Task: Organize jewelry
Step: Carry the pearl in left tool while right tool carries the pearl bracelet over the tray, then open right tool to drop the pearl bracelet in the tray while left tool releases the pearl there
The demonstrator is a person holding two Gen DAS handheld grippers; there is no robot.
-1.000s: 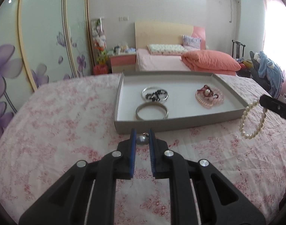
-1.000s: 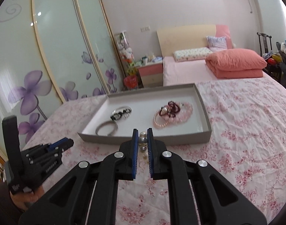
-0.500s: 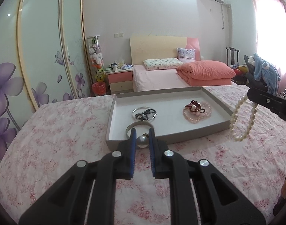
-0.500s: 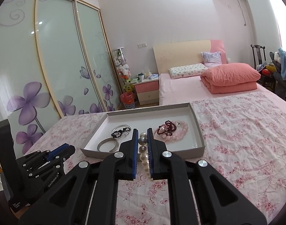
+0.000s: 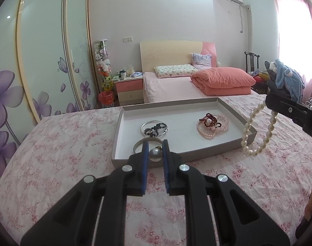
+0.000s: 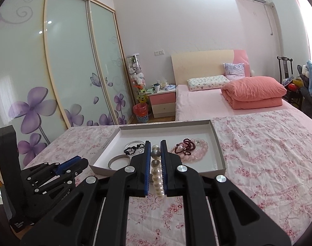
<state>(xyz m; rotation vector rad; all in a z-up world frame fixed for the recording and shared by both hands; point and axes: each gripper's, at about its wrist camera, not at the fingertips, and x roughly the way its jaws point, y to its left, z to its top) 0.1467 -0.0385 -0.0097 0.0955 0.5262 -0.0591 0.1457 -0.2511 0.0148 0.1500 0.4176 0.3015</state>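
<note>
A grey tray (image 5: 177,157) with a white floor lies on the floral bedspread. In it are a silver bangle (image 5: 137,144), a thin ring with black beads (image 5: 154,128) and a pile of pink and dark red bracelets (image 5: 212,125). My left gripper (image 5: 155,150) is shut on a single large pearl (image 5: 154,154), held above the tray's near edge. My right gripper (image 6: 155,150) is shut on a white pearl bracelet (image 6: 157,176), which hangs as a loop (image 5: 258,132) at the tray's right corner. The tray (image 6: 219,153) also shows in the right wrist view.
The floral bedspread (image 5: 63,153) spreads around the tray. Behind stand a second bed with an orange folded quilt (image 5: 223,81), a pink nightstand (image 5: 129,89), a red bin (image 5: 105,99) and sliding flowered wardrobe doors (image 5: 39,61). A chair with clothes (image 5: 283,78) is at the right.
Both grippers have risen and tilted up, so the tray sits lower and more of the room shows. Each still holds its pearl piece.
</note>
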